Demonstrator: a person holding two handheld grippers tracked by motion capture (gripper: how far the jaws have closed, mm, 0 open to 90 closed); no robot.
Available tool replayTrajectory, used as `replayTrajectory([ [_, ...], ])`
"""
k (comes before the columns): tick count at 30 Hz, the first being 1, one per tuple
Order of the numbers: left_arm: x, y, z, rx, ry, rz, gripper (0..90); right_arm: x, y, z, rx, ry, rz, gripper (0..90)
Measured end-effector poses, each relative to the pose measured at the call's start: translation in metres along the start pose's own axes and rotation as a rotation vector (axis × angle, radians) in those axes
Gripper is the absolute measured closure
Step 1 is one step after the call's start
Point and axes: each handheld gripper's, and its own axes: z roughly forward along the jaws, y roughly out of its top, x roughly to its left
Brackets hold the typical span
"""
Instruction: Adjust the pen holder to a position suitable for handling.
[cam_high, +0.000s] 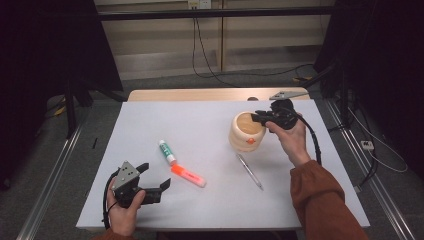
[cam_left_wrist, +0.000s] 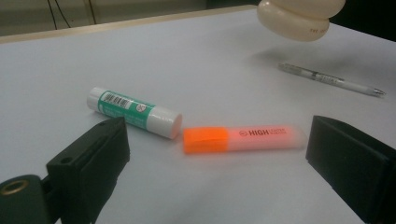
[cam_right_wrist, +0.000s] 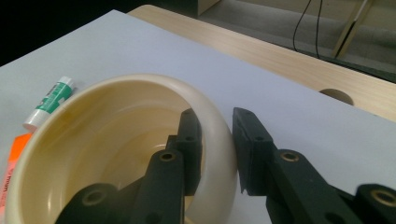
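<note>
— White and bare apart from a few desk items, the counter (cam_high: 210, 125) sat before a dark-curtained room with cables trailing over the floor behind. What were the right tongs (cam_high: 260, 118) doing?

— They were clamped on the rim of the cream pot (cam_high: 246, 131), at the far right of the counter. In the right gripper view one jaw sat inside the pot (cam_right_wrist: 112, 154) and the other outside its wall, so the rim was pinched between them. In the left gripper view the pot's base (cam_left_wrist: 294, 18) seemed to hang clear of its shadow, so I judged it lifted or tipped, probably to bring it nearer the pens.

— And the left tongs (cam_high: 152, 176)?

— Apart, holding nothing, low at the near left. Their jaws framed the orange highlighter (cam_left_wrist: 243, 138), which lay flat on the counter just ahead, its cap end almost touching the green-and-white glue stick (cam_left_wrist: 133, 111) to its left. I judged the highlighter the likely next pick.

— Anything else out there?

— A clear pen (cam_high: 250, 171) lay to the right of the highlighter, near the pot, pointing towards the near edge. All three lay loose, likely waiting to be stood in the pot.
</note>
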Motion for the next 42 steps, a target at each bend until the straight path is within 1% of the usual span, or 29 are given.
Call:
replayTrajectory([
  [3,0.001,0.0,0.0,-0.004,0.0,0.0,6.0,0.01,0.002,0.007,0.014,0.011,-0.004,73.7],
  [8,0.0,0.0,-0.001,-0.003,-0.003,0.004,6.0,0.024,0.005,0.018,0.018,0.04,-0.013,73.7],
  [11,0.0,0.0,0.0,-0.003,-0.004,0.001,6.0,0.032,0.007,0.024,0.026,0.044,-0.021,73.7],
  [14,0.0,0.001,0.0,-0.001,-0.006,0.011,6.0,0.039,0.008,0.032,0.032,0.056,-0.019,73.7],
  [17,0.0,0.0,0.0,-0.001,-0.006,0.008,6.0,0.047,0.008,0.041,0.04,0.061,-0.016,73.7],
  [21,0.0,0.0,-0.001,0.0,-0.007,0.001,6.0,0.057,0.007,0.052,0.06,0.062,-0.031,73.7],
  [23,0.0,0.0,0.0,-0.001,-0.007,0.001,6.0,0.06,0.006,0.057,0.068,0.067,-0.034,73.7],
  [28,0.0,0.0,0.0,0.0,-0.011,0.007,6.0,0.065,0.002,0.067,0.094,0.051,-0.03,73.7],
  [31,0.0,0.0,0.0,0.001,-0.01,0.002,6.0,0.067,-0.001,0.072,0.107,0.048,-0.031,73.7],
  [37,0.0,0.0,0.0,0.003,-0.012,0.006,6.0,0.071,-0.006,0.078,0.123,0.034,-0.033,73.8],
  [42,0.0,0.0,0.0,0.004,-0.013,0.004,6.0,0.069,-0.006,0.08,0.129,0.029,-0.012,73.7],
])
